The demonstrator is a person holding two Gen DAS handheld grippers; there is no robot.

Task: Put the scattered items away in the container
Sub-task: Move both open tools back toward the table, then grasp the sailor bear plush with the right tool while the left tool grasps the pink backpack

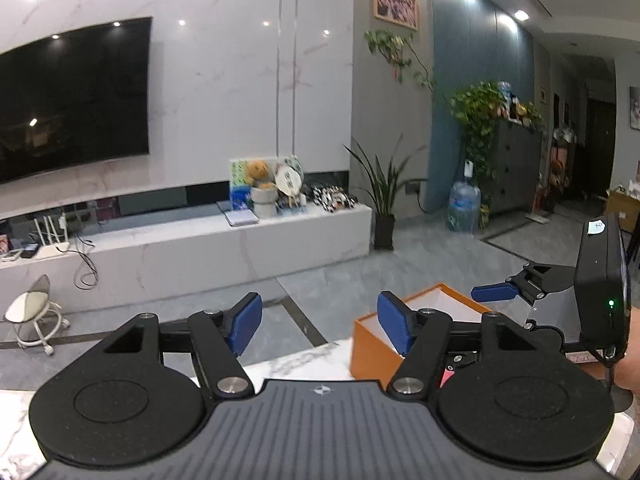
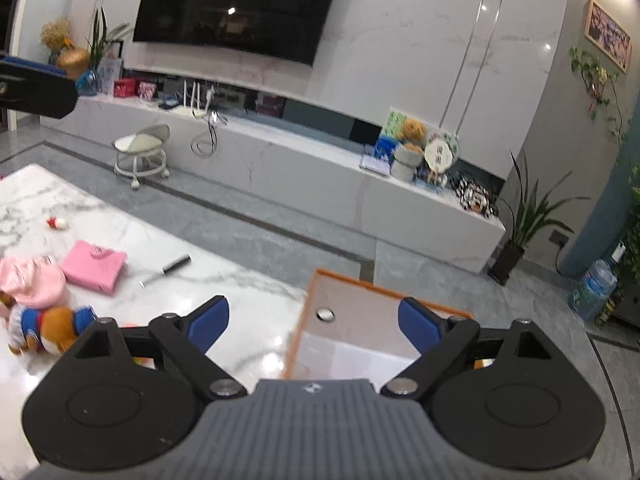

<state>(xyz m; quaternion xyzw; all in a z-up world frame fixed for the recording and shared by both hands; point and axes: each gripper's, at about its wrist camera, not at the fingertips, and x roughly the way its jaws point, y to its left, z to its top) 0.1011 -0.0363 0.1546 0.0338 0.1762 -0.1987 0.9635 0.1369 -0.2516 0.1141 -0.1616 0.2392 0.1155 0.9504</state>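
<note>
Both tools are empty: the left gripper point(image 1: 320, 328) has its blue pads spread with nothing between them, and the right gripper point(image 2: 314, 326) likewise stands apart above the orange box point(image 2: 384, 292), an open-topped cardboard container with a pale lining and a small white round thing point(image 2: 325, 314) inside. This looks like the gap between drops. Left of the box on the glossy marble table point(image 2: 240, 288) lie a slim black pen point(image 2: 166, 269), a flat pink pouch point(image 2: 94, 266), and a soft plush toy point(image 2: 48, 330); next comes reaching left for one
</note>
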